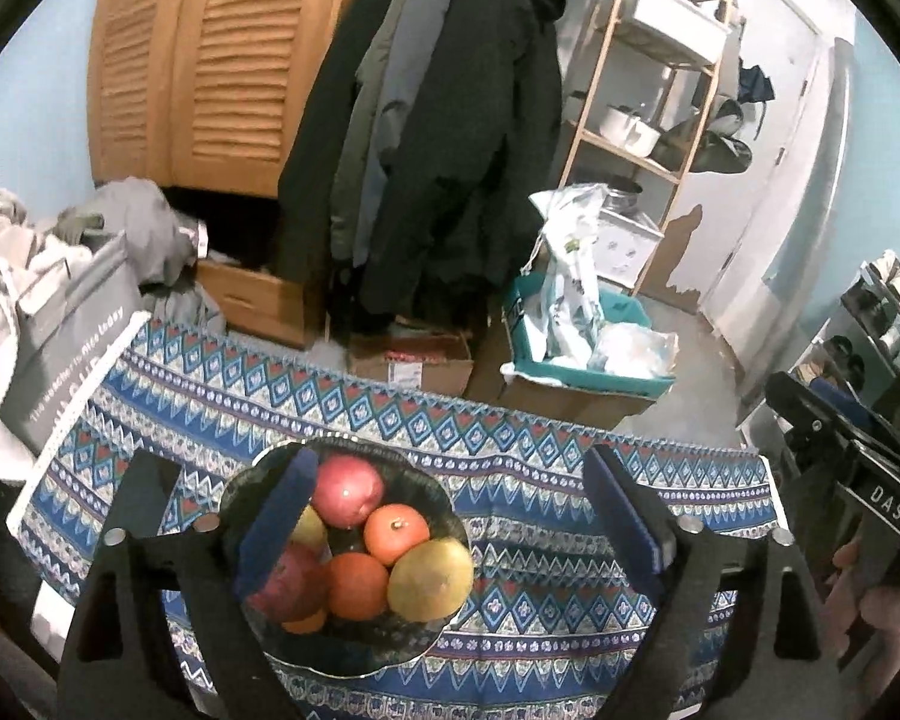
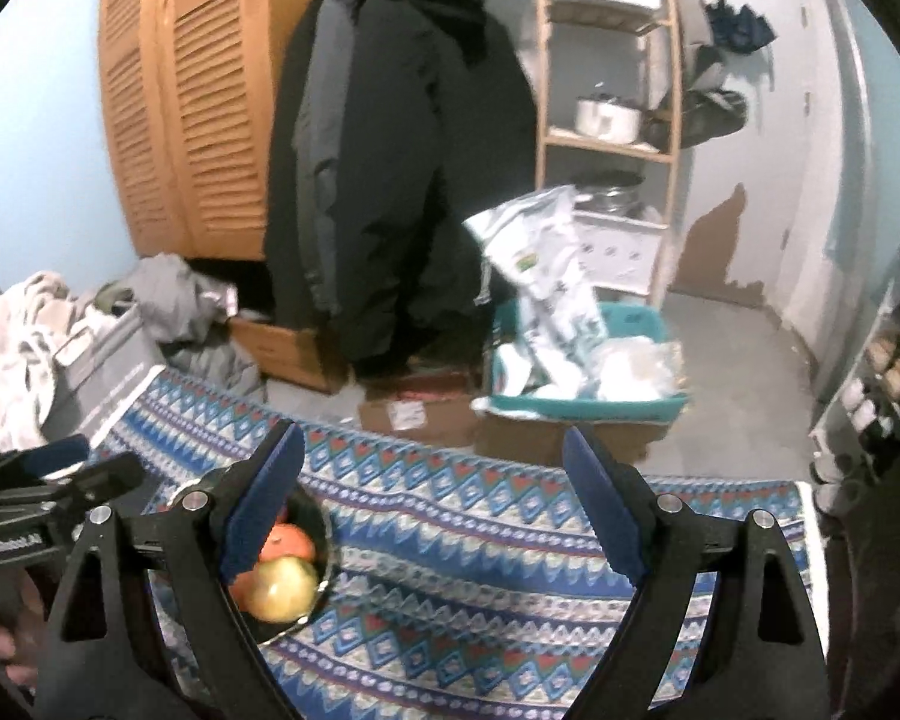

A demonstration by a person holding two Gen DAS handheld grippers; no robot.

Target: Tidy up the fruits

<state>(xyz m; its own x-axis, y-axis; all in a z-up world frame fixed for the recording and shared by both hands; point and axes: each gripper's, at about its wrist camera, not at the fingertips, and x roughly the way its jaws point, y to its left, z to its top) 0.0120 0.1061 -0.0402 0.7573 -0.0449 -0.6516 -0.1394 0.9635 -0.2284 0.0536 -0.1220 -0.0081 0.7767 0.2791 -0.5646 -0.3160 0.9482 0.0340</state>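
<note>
Fruit fills the dark bowl (image 1: 444, 516) right below my left gripper (image 1: 450, 516): red apples (image 1: 347, 491), oranges (image 1: 397, 534) and a yellow apple (image 1: 431, 579) lie heaped together, touching. That gripper hangs above them with jaws spread wide, nothing between the pads. My right gripper (image 2: 432, 510) is likewise open and empty, the bowl off to its left, patterned cloth (image 2: 462, 564) on the worktop beneath it. Beyond both, coats (image 1: 450, 138) hang.

1. Dark coats (image 1: 450, 138) hang before me, beside a louvred wooden door (image 1: 198, 60).
2. A teal bin (image 1: 582, 354) holds white bags.
3. A wooden shelf (image 1: 648, 90) carries what may be a pot.
</note>
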